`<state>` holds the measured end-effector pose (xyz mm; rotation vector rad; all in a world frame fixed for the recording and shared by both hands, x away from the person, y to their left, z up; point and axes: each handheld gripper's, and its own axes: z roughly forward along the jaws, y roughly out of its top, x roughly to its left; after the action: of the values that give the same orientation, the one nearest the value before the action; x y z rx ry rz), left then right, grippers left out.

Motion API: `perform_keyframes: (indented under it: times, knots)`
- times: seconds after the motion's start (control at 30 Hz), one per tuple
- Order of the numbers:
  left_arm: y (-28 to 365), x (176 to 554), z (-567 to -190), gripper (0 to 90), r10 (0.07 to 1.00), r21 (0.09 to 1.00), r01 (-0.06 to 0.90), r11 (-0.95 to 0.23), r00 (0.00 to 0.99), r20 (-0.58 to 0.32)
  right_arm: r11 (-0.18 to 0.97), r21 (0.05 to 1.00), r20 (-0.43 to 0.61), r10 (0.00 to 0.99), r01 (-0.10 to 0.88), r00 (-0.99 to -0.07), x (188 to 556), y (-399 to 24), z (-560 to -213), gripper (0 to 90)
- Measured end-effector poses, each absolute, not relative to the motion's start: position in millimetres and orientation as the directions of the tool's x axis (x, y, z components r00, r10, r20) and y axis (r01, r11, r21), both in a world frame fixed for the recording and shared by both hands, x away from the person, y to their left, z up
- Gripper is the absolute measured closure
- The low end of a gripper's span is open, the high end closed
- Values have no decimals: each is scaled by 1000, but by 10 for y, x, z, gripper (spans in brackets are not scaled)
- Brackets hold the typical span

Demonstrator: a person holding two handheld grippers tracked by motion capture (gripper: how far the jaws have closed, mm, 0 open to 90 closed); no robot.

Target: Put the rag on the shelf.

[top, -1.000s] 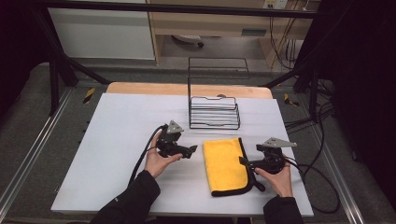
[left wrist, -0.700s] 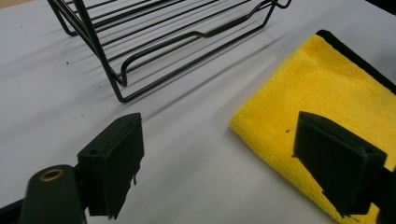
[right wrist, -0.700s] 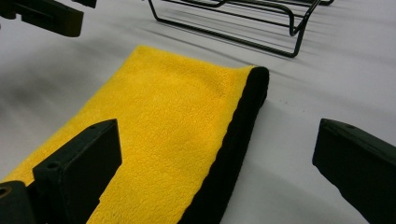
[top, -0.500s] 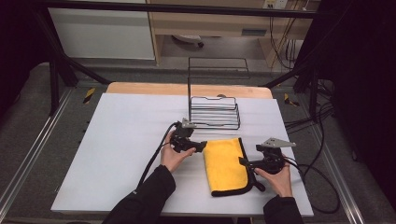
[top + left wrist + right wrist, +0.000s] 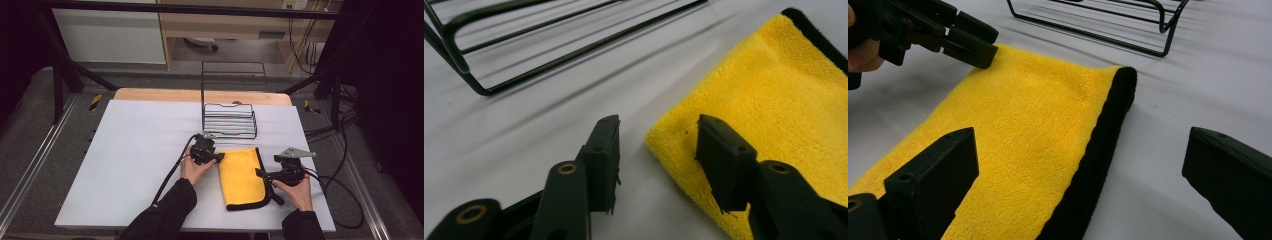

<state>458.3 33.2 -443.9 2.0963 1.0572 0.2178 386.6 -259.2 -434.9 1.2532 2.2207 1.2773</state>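
Closing our left gripper (image 5: 656,150) over the far left corner of the folded yellow cloth (image 5: 242,176), which lay flat on the table (image 5: 130,150) before the wire rack (image 5: 230,120), we had no pinch yet. Our right gripper (image 5: 1078,165) gaped, unclenched, astride the black edge. Too shallow a bite, we judged, might catch one layer and unfold it.

1. The white table (image 5: 140,165) is brightly and evenly lit from above; the surroundings fall into darkness.
2. Shadows are soft and faint.
3. The high view is slightly grainy.
4. In both gripper views the near black jaws look soft.
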Motion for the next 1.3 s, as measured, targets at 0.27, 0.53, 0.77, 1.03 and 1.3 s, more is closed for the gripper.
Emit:
perform_keyframes:
  times: [0.27, 0.53, 0.77, 1.03, 1.3]
  knots:
    - [331, 4605, -4482, 626, 738, 685, 644, -342, 635, -229, 225, 800, 171, 804, 557, -570, 3912, -2583, -4357, 31]
    - [295, 4581, -4490, 719, 732, 684, 642, -346, 641, -232, 213, 794, 171, 820, 569, -546, 4024, -2566, -4348, 39]
    - [251, 4540, -4483, 802, 731, 699, 615, -366, 654, -193, 208, 791, 163, 835, 576, -525, 4175, -2518, -4319, 97]
    - [205, 4497, -4494, 807, 733, 711, 579, -400, 668, -132, 242, 761, 158, 830, 601, -535, 4408, -2418, -4383, 250]
    - [214, 4499, -4508, 807, 726, 718, 572, -395, 674, -137, 279, 734, 128, 838, 619, -530, 4501, -2392, -4465, 452]
